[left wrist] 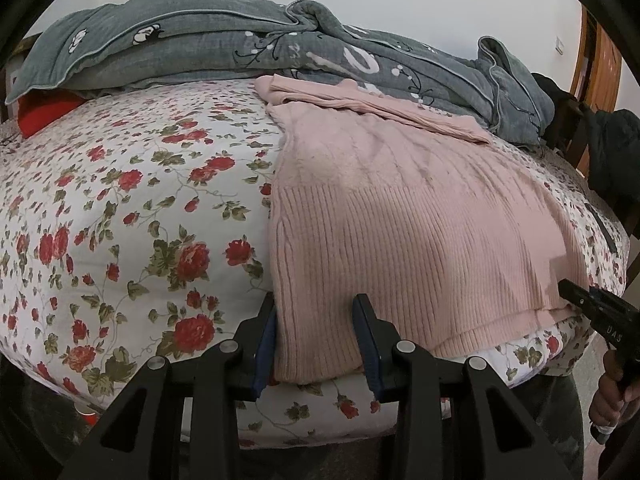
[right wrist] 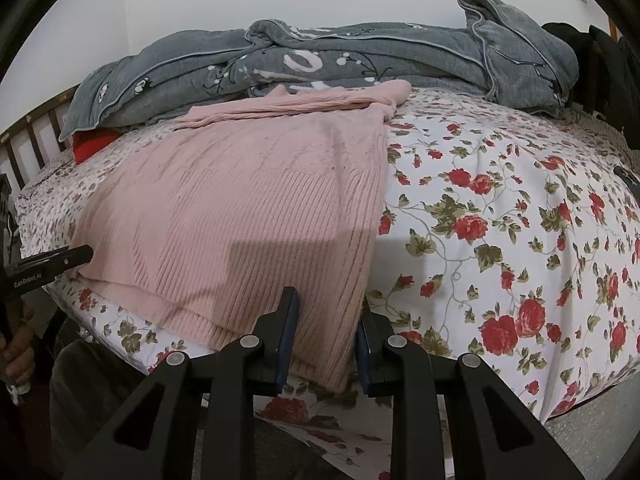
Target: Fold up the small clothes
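A pink ribbed knit sweater [left wrist: 400,208] [right wrist: 248,200] lies flat on the floral bedsheet [left wrist: 140,200] [right wrist: 500,220], with its hem toward me and a sleeve folded across its top. My left gripper [left wrist: 316,304] is shut on the hem's left corner, blue pads against the fabric on both sides. My right gripper [right wrist: 328,300] has its jaws closing on the hem's right corner, and its pads press the knit. Each gripper's tip also shows in the other view, the right gripper [left wrist: 576,292] and the left gripper [right wrist: 80,256].
A crumpled grey quilt [left wrist: 200,48] [right wrist: 360,52] fills the back of the bed, with a red item [left wrist: 44,112] under it. A dark flat object [left wrist: 600,224] lies near the bed's right edge. Dark clothing [left wrist: 608,140] hangs beyond it. A person's hand [left wrist: 608,400] holds the right gripper.
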Demonstrator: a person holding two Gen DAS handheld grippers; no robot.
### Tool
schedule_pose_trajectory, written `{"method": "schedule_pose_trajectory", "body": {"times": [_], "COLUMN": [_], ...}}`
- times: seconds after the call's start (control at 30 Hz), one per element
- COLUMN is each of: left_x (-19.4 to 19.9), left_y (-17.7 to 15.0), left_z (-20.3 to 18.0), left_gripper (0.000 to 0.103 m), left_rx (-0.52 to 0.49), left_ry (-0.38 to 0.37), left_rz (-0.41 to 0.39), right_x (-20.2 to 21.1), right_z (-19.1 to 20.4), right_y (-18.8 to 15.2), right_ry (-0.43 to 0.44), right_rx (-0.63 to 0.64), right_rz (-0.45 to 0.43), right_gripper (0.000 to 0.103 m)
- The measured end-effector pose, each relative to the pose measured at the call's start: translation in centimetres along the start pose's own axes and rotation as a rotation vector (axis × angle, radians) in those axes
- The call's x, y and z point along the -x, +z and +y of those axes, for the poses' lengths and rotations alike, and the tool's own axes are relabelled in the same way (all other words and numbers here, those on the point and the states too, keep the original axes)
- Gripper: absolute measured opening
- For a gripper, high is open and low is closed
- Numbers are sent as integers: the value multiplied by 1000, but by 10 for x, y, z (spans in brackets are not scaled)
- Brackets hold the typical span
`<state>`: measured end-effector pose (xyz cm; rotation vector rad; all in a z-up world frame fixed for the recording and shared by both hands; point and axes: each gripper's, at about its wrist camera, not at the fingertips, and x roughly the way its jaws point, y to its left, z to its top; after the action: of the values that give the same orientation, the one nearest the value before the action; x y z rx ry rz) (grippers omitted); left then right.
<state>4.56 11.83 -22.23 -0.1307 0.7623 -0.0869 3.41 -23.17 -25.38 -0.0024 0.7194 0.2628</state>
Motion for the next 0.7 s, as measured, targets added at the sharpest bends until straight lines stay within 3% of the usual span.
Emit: {"method": "schedule_pose_trajectory", "body": {"times": [0.57, 0.63, 0.7], "left_x": [3, 3, 3], "left_y": [0, 0, 1], "left_z": [3, 2, 4], "left_gripper": [34, 32, 17], "left_rx": [2, 1, 19], "left_ry": [-16, -16, -35], "left_rz": [-5, -3, 7], "right_x": [-2, -1, -1], "right_z": [-1, 0, 0], "right_y": [4, 4, 3], "right_ry": [22, 21, 21], "right_rx": [-8, -3, -4], "right_rz": [28, 30, 32], "right_gripper": [29, 29, 29]}}
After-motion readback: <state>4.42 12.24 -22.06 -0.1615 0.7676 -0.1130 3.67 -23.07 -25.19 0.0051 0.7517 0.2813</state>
